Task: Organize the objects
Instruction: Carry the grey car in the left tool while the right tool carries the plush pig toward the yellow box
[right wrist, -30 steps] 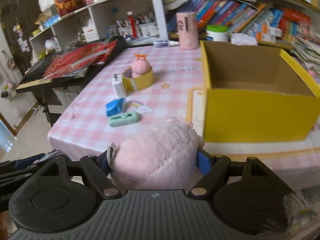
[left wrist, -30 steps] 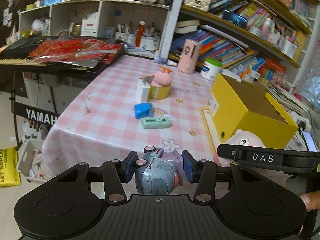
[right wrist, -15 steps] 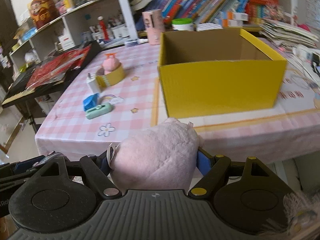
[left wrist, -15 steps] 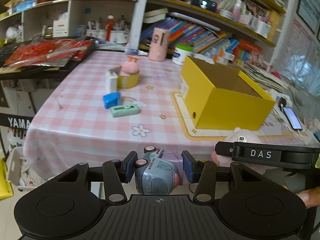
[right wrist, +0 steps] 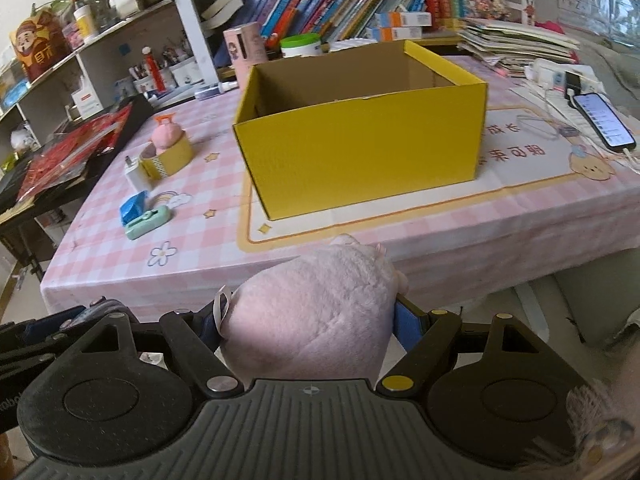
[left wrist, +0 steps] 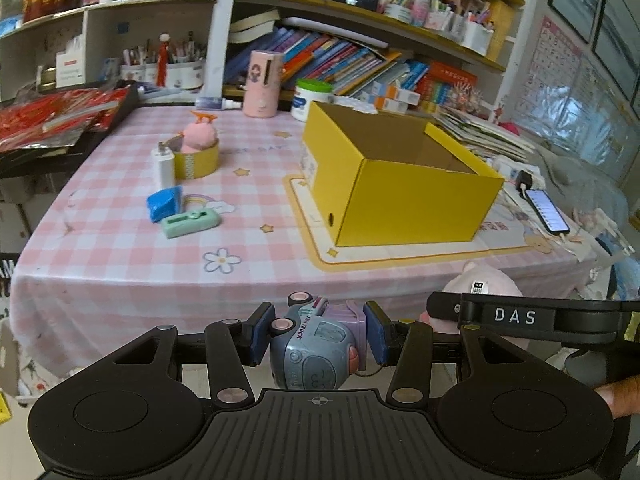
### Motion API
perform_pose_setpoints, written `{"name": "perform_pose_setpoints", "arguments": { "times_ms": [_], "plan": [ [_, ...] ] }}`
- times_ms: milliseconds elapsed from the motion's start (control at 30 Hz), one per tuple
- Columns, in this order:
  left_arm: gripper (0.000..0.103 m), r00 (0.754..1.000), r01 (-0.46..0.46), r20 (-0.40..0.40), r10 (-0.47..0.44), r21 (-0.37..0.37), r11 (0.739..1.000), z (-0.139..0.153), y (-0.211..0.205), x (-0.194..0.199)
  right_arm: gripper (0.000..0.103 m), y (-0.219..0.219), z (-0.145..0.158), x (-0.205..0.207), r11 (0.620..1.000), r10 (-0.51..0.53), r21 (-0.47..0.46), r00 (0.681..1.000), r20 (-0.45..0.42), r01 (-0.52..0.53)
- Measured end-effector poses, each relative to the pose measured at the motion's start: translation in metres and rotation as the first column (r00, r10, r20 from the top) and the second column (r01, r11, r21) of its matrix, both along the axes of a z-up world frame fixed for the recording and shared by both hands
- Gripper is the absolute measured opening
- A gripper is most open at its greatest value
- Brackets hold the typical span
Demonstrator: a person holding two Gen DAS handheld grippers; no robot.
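Ahead of both your grippers, the pink checked table (left wrist: pixel 120 248). On it, ahead and right of your left gripper (left wrist: pixel 318 338), directly ahead of your right gripper (right wrist: pixel 308 324), sits the open yellow box (right wrist: pixel 360 148). Your right gripper is clamped on the pink plush toy (right wrist: pixel 312 320), held off the table's near edge. Your left gripper grips the small toy truck (left wrist: pixel 316 344) between both pads, also short of the table. Ahead-left on the table: mint green case (left wrist: pixel 191 223), blue packet (left wrist: pixel 164 203).
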State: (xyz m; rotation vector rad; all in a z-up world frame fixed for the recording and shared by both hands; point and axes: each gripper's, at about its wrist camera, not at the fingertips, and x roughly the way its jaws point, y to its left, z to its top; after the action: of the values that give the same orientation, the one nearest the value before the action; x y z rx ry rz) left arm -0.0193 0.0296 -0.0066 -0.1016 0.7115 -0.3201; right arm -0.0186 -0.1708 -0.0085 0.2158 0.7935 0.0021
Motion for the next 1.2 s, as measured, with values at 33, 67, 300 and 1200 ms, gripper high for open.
{"name": "perform_pose_setpoints", "arguments": {
  "times_ms": [33,67,300,1200],
  "plan": [
    [0.047,1.0,0.006,0.0,-0.006,-0.002,1.0,0.0,-0.002,0.001,0.079,-0.001,0.001,-0.001,1.0,-0.002,-0.004,1.0,0.001,0.002],
    [0.047,1.0,0.011,0.001,-0.011,-0.003,1.0,0.0,-0.004,0.001,0.079,-0.002,0.001,-0.002,1.0,-0.003,-0.007,1.0,0.002,0.003],
    [0.047,0.999,0.054,0.0,-0.054,-0.012,0.998,0.0,-0.021,0.006,0.079,-0.018,0.003,-0.006,0.999,-0.041,-0.022,0.999,0.002,0.041],
    [0.047,0.986,0.165,0.035,-0.165,-0.002,0.986,0.005,-0.074,0.036,0.079,-0.07,0.001,0.011,0.99,-0.138,-0.018,0.99,-0.017,0.138]
  ]
}}
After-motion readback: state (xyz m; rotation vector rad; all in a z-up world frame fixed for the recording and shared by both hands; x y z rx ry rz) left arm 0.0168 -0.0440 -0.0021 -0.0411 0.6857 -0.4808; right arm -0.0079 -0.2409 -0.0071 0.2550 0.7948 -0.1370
